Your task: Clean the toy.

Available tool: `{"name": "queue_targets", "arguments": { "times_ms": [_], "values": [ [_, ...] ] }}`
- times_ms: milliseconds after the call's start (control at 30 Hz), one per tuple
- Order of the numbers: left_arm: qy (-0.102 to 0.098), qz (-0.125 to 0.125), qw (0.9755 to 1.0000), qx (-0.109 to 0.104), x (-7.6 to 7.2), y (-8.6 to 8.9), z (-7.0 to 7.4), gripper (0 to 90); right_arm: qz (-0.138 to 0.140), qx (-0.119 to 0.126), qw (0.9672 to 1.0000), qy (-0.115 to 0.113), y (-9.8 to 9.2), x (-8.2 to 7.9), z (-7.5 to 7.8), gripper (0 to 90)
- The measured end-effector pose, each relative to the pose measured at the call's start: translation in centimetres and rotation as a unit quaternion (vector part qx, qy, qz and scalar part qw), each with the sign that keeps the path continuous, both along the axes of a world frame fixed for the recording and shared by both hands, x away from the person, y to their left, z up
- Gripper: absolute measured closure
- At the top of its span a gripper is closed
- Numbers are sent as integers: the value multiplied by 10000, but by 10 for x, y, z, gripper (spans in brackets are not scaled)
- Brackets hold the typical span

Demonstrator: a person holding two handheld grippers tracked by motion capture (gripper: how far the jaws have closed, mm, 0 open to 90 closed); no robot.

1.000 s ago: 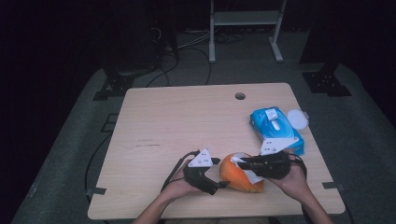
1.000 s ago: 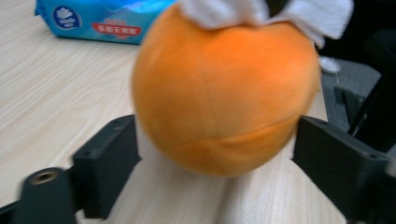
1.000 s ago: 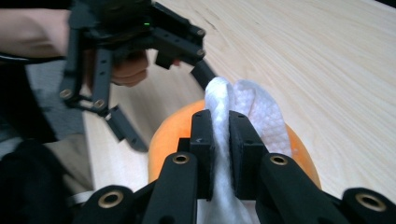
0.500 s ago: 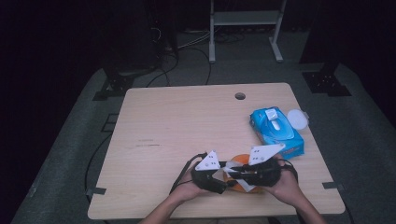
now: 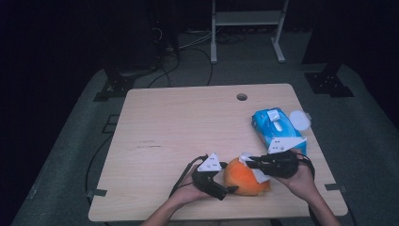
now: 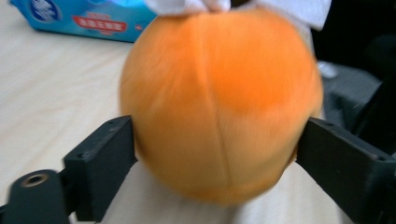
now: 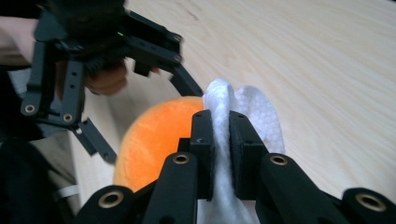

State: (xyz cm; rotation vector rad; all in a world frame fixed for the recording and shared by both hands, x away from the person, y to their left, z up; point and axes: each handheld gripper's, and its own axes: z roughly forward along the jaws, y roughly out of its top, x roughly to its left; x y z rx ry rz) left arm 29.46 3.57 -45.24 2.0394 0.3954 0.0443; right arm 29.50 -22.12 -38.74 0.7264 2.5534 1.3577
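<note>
Left claw brackets the orange ball, one jaw on each flank; its jaws have just been opening again after a brief squeeze, and they look to touch the fuzzy skin rather than bite into it. Right claw is pinched tight on a white wipe and rests it on top of the ball, which sits on the table near its front edge, with the blue wipe pack lying just beyond and to the right of it. To wipe well, I would judge the left claw should firm up enough to stop the ball rolling, while the right drags the wipe across the crown in short strokes, keeping the cloth flat instead of bunched. Motion blur softens the ball in the left gripper view, so exact pad contact is hard to read. The ball's underside and far side are hidden, and the wipe's lower part is cut off behind the right claw's jaws.
</note>
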Motion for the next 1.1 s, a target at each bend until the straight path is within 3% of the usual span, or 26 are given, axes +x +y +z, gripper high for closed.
{"name": "queue_targets", "arguments": {
  "times_ms": [100,167,267,400,433,467,533,600,700,767,800,900,1033,1100],
  "values": [
    [280,158,9994,-108,3,-2,-3,91,104,-12,9999,71,7,0,-3,805],
    [242,166,9995,-101,3,-1,-3,215,112,-8,9999,106,10,0,-5,805],
    [32,149,9998,-92,2,4,4,312,108,36,9999,20,14,-2,-3,807],
    [-377,168,9991,-1,0,6,15,337,321,90,9993,-140,31,-11,4,807],
    [-377,168,9991,-1,0,6,15,339,321,90,9993,-140,31,-11,4,807],
    [-583,160,9981,103,-3,6,19,339,555,69,9983,-160,49,-16,2,807],
    [-781,135,9965,250,-7,6,21,339,666,-28,9976,-178,61,-19,-1,807],
    [-851,128,9958,315,-9,6,21,339,668,-129,9974,-244,68,-20,-1,809],
    [-930,83,9950,350,-9,6,19,337,508,-111,9981,-319,60,-17,4,810],
    [-901,74,9952,382,-9,5,18,331,417,-109,9985,-344,55,-15,6,810],
    [-887,70,9952,415,-8,6,16,309,181,-96,9992,-355,42,-9,8,810],
    [-788,106,9963,335,-6,8,14,270,4,30,9998,-194,27,-3,4,810],
    [-310,168,9994,48,0,3,9,85,62,104,9999,-98,29,-6,0,811],
    [-307,210,9993,10,1,4,7,105,235,48,9997,-110,41,-10,-1,809]
  ]
}}
